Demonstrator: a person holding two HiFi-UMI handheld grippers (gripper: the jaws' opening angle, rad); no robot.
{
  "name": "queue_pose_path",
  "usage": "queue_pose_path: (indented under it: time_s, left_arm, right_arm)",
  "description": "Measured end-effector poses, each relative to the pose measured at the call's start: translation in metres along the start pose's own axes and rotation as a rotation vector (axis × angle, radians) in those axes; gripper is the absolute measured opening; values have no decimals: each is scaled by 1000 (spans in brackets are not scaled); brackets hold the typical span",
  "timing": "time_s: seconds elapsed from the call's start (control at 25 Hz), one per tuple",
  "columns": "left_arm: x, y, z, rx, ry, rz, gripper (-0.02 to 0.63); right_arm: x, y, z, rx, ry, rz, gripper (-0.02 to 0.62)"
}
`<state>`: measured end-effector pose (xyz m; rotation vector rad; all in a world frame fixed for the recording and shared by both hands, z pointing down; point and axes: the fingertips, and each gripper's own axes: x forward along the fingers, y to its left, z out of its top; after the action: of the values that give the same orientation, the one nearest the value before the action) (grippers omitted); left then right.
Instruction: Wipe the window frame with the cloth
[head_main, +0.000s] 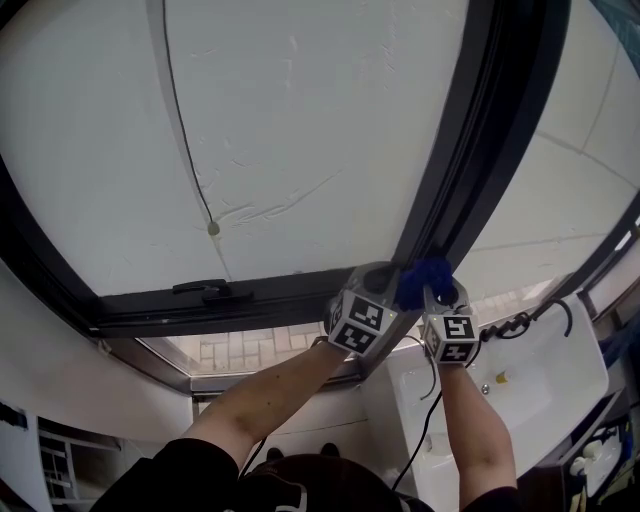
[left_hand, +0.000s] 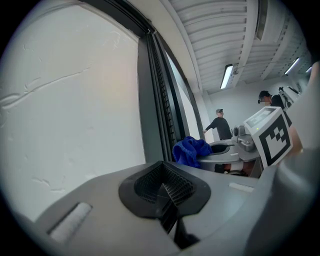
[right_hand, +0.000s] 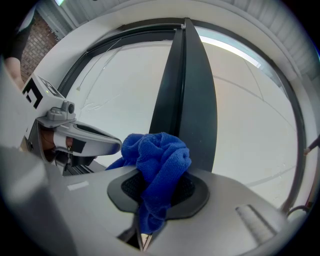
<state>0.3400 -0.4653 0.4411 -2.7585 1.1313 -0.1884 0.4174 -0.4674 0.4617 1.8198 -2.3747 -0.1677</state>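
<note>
Right gripper (right_hand: 154, 196) with cloth (right_hand: 159, 154) at frame (right_hand: 186, 90) edge

Your head camera looks past both forearms (head_main: 300, 385) at the window frame (head_main: 470, 150). The cameras on your left gripper (head_main: 383, 283) and right gripper (head_main: 438, 288) sit close behind their jaws, facing along them. All three views share the frame's dark upright ahead and the cloth (head_main: 425, 272).

A large workshop-like hall, shown by the ribbed ceiling (left_hand: 220, 30), strip light (left_hand: 226, 76) and tall dark window frame (head_main: 470, 130).
</note>
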Motion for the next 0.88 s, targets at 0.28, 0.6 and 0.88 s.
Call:
queue_pose_path:
  time_s: [0.28, 0.6, 0.88]
  left_arm:
    - [4, -4, -9, -19, -12, -30, -6]
    - [1, -7, -29, -20, 21, -38, -6]
    - [-1, -16, -48, -36, 56, -50, -6]
  right_arm:
    - [2, 0, -21, 2, 42, -4, 81]
    - [3, 5, -44, 12, 94, -8, 81]
    - [5, 9, -68, 15, 148, -9, 83]
